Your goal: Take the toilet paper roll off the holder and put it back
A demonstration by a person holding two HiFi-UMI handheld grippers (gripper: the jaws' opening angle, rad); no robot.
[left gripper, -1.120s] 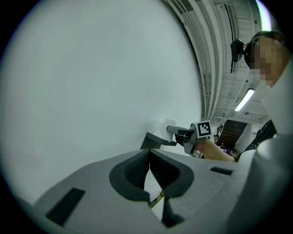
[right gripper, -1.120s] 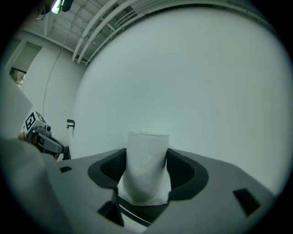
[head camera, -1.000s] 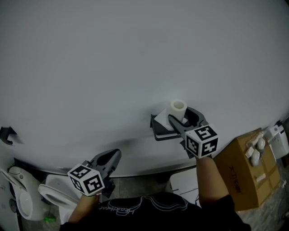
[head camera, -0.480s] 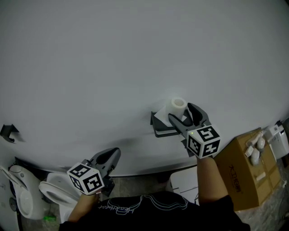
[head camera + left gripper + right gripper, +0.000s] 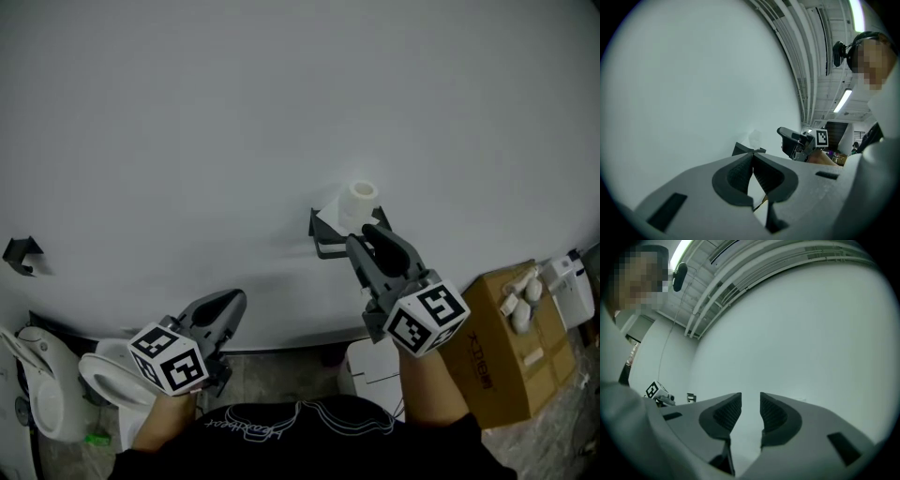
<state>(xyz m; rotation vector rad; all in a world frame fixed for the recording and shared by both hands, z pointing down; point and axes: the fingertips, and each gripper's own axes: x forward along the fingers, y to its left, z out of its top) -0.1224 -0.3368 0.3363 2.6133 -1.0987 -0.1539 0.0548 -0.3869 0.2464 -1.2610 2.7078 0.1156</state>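
- A plain white wall (image 5: pixel 281 112) fills nearly the whole head view. A toilet (image 5: pixel 108 375) sits low at 8 o'clock and a cardboard box (image 5: pixel 506 337) at 4 o'clock.
- The toilet paper roll (image 5: pixel 361 195) stands on the dark holder (image 5: pixel 323 246), which is fixed to the wall a little right of centre. Its hollow core faces up toward the head camera, so I judge its long axis to be upright.
- The right gripper (image 5: pixel 364 236) is just below the roll, which lies at about 12 o'clock from the fingertips, near but apart from them.
- Its jaws have just been closing and now stand a narrow gap apart. The right gripper view shows only bare wall between the pads, so it holds nothing.
- The left gripper (image 5: pixel 230 305) hangs low at 7 o'clock, well apart from the holder, with the roll at about 2 o'clock from it. Its jaws are pressed together at the tips and empty.
- The right hand is clearly the nearer one. To take the roll, it would probably have to spread its jaws wider than the roll and move up toward 12 o'clock.
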